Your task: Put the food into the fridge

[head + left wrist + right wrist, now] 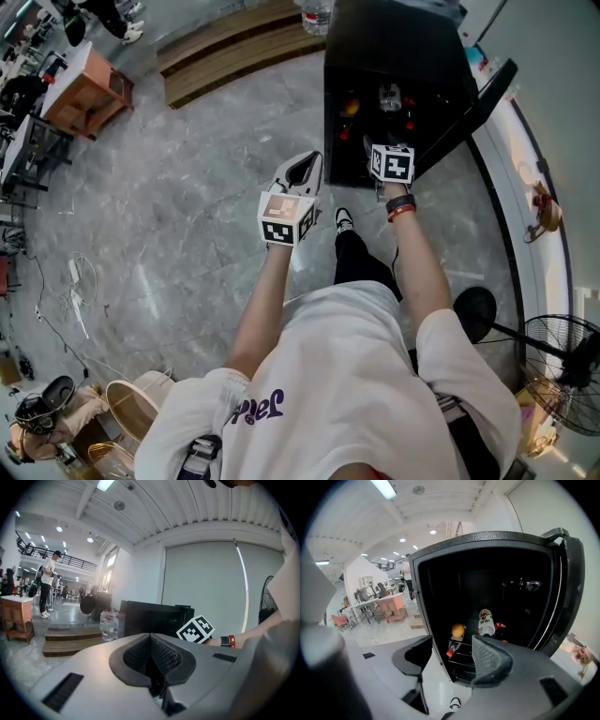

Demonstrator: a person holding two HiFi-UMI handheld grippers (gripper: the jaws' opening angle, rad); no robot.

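**A:** What is the fridge like?

**B:** The fridge (pixel 487 540) is a small black box with a pebbled shell, standing on a glossy floor (pixel 216 187) of grey, marble-veined tiles. Its door (pixel 569 597) is swung wide open on the right.

**A:** And the food?

**B:** It is inside, on a thin wire shelf (pixel 461 660). There is a round orange fruit (pixel 458 630), with a clear bottle with a white label (pixel 486 623) just beside it. A dark bottle with a red band (pixel 500 629) sits close on the right. Lower down, a red-capped bottle (pixel 451 648) lies tilted.

**A:** What about the right gripper?

**B:** The right gripper (pixel 452 656) is held in front of the opening. Its fingers (pixel 490 658) are smooth grey plastic faced with black pads in a fine ribbed grid. They stand apart with nothing between them.

**A:** And the left one?

**B:** The left gripper (pixel 151 641) is raised well left of the fridge. Its dark ribbed pads meet in a pointed seam, closed and empty.
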